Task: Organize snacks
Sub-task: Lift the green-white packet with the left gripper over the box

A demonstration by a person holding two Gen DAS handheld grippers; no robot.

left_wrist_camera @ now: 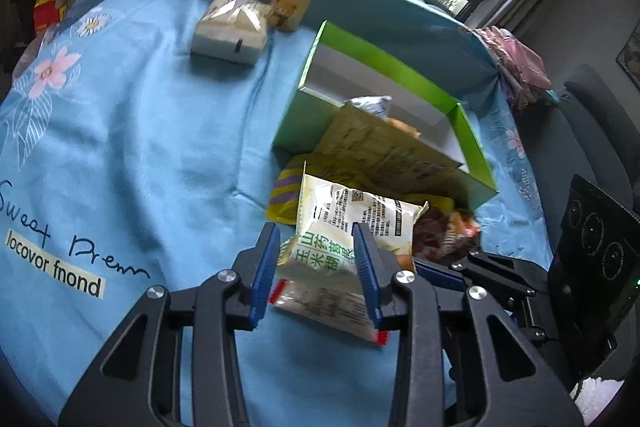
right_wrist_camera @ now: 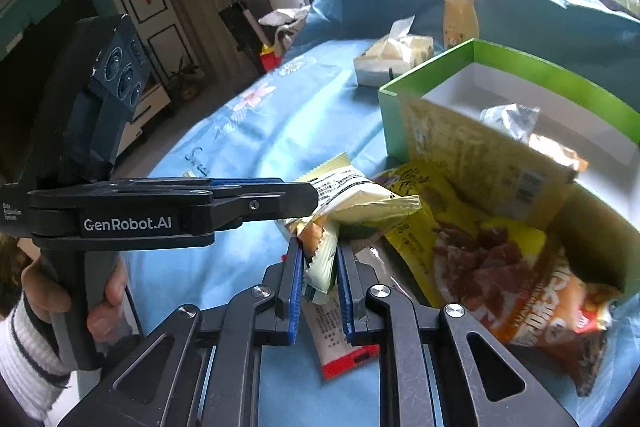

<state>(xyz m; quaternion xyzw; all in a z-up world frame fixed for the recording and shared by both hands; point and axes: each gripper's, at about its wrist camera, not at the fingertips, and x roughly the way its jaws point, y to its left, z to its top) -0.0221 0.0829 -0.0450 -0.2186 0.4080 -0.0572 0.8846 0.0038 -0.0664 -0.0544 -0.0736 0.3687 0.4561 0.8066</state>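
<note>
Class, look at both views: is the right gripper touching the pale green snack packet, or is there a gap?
Touching. The right wrist view shows the right gripper with both blue pads pressed against the pale green snack packet, pinching it.

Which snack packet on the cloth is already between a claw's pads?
The pale green packet: the right claw is pinching its end. The orange meat-picture bag and the red-edged clear packet lie untouched.

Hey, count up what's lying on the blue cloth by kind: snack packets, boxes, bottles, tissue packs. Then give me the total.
Snack packets: 5 that can be told apart (pale green packet, red-ended packet, yellow meat-snack bag, tan bag, silver packet)
Green box: 1
Yellow drink bottle: 1
Tissue pack: 1
Total: 8
</note>
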